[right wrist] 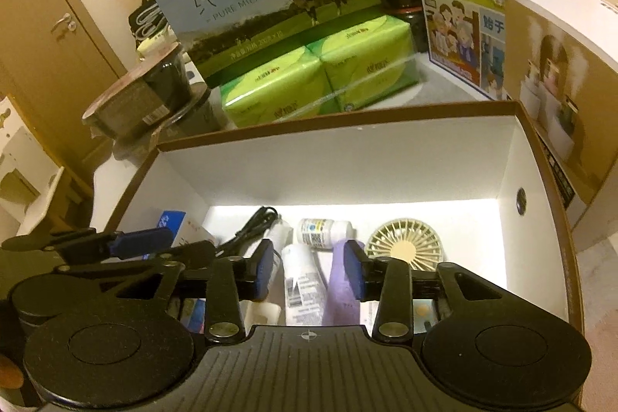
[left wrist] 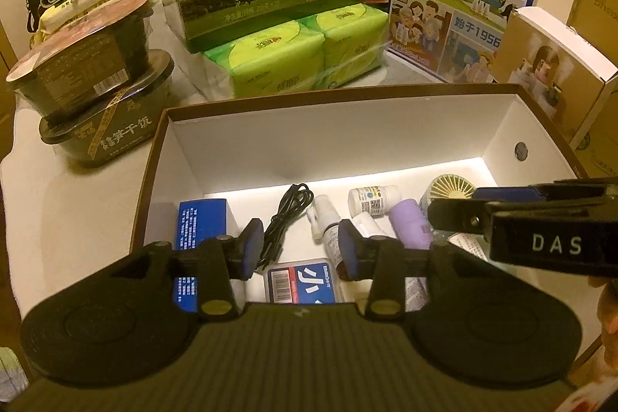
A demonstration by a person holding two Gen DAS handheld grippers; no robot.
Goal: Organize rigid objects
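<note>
Two grippers over open box [left wrist: 340,126]: left gripper [left wrist: 301,246] fingers apart, empty; right gripper [right wrist: 311,267] fingers apart, empty, above purple bottle [right wrist: 340,280].

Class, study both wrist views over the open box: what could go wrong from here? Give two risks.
1. The left hand-held gripper and right hand-held gripper work close together over the box; they might collide.
2. The black cable lies loose beside the spray bottle; a finger could snag it and drag neighbours.
</note>
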